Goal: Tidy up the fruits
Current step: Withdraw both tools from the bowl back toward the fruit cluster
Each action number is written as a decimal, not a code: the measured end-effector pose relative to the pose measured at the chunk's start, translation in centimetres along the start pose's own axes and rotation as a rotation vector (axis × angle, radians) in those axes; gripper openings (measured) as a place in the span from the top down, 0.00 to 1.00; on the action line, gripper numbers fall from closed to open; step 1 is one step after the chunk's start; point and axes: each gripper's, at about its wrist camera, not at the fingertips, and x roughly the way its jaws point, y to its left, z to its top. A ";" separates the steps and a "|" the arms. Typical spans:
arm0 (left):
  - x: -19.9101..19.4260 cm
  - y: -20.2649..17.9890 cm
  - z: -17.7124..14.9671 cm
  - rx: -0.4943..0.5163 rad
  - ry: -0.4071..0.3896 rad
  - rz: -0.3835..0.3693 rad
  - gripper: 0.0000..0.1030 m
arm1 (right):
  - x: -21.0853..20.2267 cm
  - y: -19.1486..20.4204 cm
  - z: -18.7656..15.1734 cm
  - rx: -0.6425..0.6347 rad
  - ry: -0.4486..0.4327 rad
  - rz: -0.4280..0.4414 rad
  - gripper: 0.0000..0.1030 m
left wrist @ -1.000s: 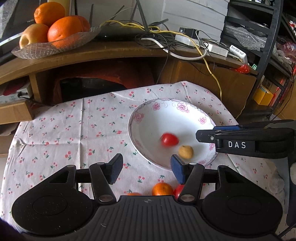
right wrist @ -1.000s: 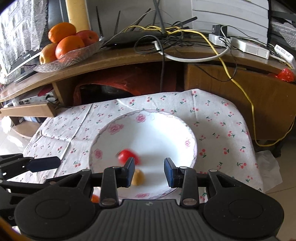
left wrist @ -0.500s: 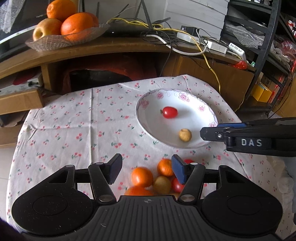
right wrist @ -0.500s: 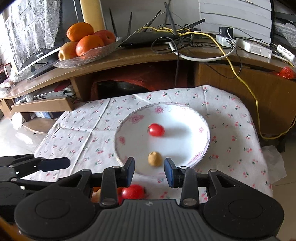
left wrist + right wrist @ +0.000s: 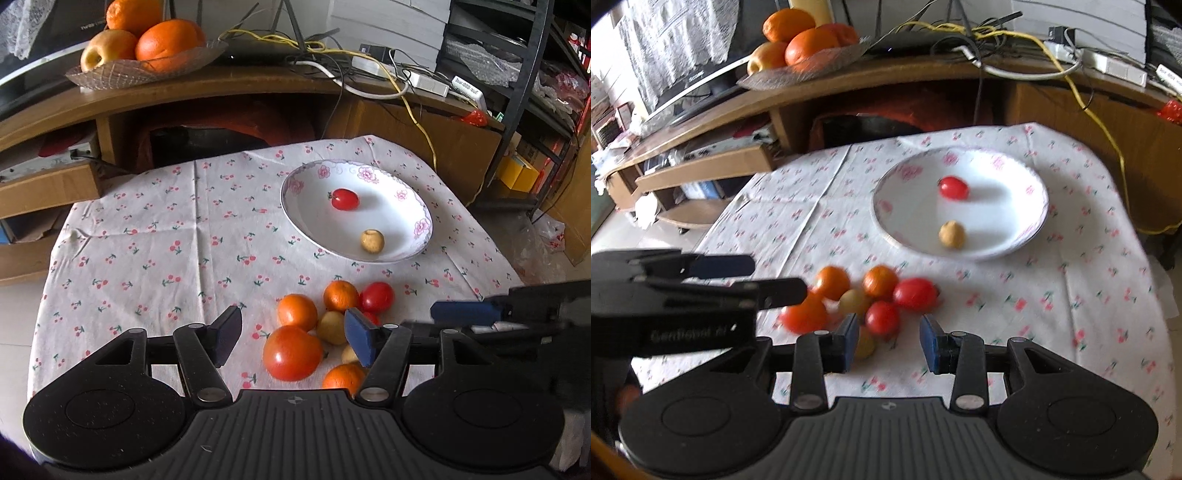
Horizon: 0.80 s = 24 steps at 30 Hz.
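A heap of fruit (image 5: 325,328) lies on the cloth (image 5: 147,251) near the plate (image 5: 306,229), which holds a tomato (image 5: 344,199) and a tan fruit (image 5: 372,240). The left gripper (image 5: 293,338) and right gripper (image 5: 888,341) both hang spread and empty. Only the left view is sharp.

Tablecloth (image 5: 147,251): matt printed cloth, creased. Bowl (image 5: 295,218): glossy glazed ceramic. Large tomato (image 5: 291,352): smooth, shiny skin. Shelf (image 5: 221,88): polished wood. Fruit dish (image 5: 122,75): textured clear glass. Gripper bodies: matt black plastic.
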 end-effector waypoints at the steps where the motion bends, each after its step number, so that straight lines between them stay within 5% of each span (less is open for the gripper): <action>1: 0.0 0.1 -0.1 0.005 0.006 0.001 0.33 | 0.0 0.2 -0.3 0.001 0.006 0.001 0.64; 24: -0.3 2.3 -0.4 0.041 0.035 -0.043 0.31 | 4.3 4.4 -1.9 -0.044 0.086 0.037 0.61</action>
